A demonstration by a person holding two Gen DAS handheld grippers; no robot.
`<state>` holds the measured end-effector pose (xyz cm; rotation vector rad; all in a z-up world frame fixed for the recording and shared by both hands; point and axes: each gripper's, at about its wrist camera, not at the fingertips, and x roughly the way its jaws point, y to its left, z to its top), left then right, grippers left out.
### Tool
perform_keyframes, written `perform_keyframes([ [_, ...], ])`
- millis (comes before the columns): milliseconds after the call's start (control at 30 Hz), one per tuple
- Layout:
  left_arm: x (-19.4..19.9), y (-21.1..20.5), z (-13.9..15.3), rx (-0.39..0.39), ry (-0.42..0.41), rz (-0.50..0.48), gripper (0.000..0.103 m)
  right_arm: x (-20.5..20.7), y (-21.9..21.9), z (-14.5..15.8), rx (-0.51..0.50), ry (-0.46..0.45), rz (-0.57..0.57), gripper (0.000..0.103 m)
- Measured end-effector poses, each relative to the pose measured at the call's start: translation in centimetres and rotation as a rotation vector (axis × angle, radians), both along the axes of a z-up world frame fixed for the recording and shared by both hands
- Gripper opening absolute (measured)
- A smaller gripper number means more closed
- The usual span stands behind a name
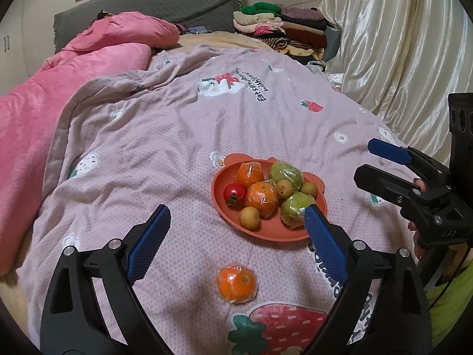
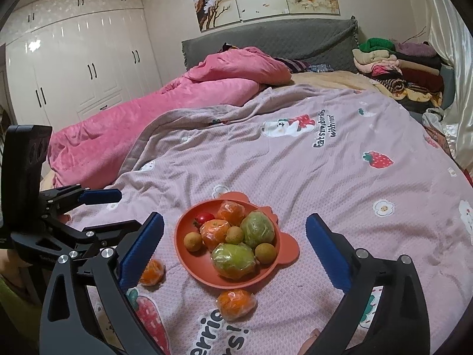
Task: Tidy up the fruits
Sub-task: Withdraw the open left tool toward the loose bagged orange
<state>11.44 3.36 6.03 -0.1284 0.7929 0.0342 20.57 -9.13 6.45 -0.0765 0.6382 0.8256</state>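
An orange bear-eared plate (image 1: pixel 267 232) (image 2: pixel 201 270) rests on the strawberry-print blanket. It holds two wrapped oranges, two wrapped green fruits (image 2: pixel 233 260), a tomato (image 1: pixel 234 195) and three small brown fruits. One wrapped orange (image 1: pixel 236 282) (image 2: pixel 152 272) lies on the blanket between my left gripper's (image 1: pixel 238 208) (image 2: pixel 128 209) open fingers, untouched. A second wrapped orange (image 2: pixel 236 303) lies just in front of the plate, below my right gripper (image 2: pixel 233 217) (image 1: pixel 363 159), which stands open and holds nothing.
A pink quilt (image 2: pixel 183 97) is bunched on the bed's left side. Folded clothes (image 2: pixel 396 65) are piled by the grey headboard (image 2: pixel 266 41). A shiny curtain (image 1: pixel 393 44) hangs to the right, and white wardrobes (image 2: pixel 82 68) stand to the left.
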Motion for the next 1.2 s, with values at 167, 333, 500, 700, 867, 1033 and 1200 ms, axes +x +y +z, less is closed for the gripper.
perform_keyframes([
  [167,-0.6,0.0,0.3,0.005,-0.007,0.010,0.092,-0.4,-0.3,0.4,0.007,-0.007,0.000,0.098],
  [333,-1.1,0.1,0.3,0.014,-0.008,0.020,0.093,-0.8,-0.7,0.4,0.000,-0.009,-0.001,0.098],
  [500,-1.6,0.2,0.1,0.015,-0.001,0.031,0.093,-1.1,-1.2,0.3,-0.007,-0.008,-0.012,0.098],
  [700,-2.2,0.3,-0.3,0.016,0.009,0.034,0.093,-1.4,-1.6,0.0,-0.024,-0.003,-0.018,0.098],
  [867,-2.6,0.1,-0.6,0.015,0.019,0.030,0.093,-1.7,-1.7,-0.4,-0.038,0.004,-0.018,0.098],
  [1033,-3.0,0.0,-1.0,0.010,0.025,0.031,0.093,-2.1,-1.8,-0.8,-0.050,0.011,-0.016,0.098],
  [1200,-3.3,-0.1,-1.3,0.006,0.030,0.032,0.093,-2.5,-2.1,-1.2,-0.054,0.024,-0.014,0.098],
])
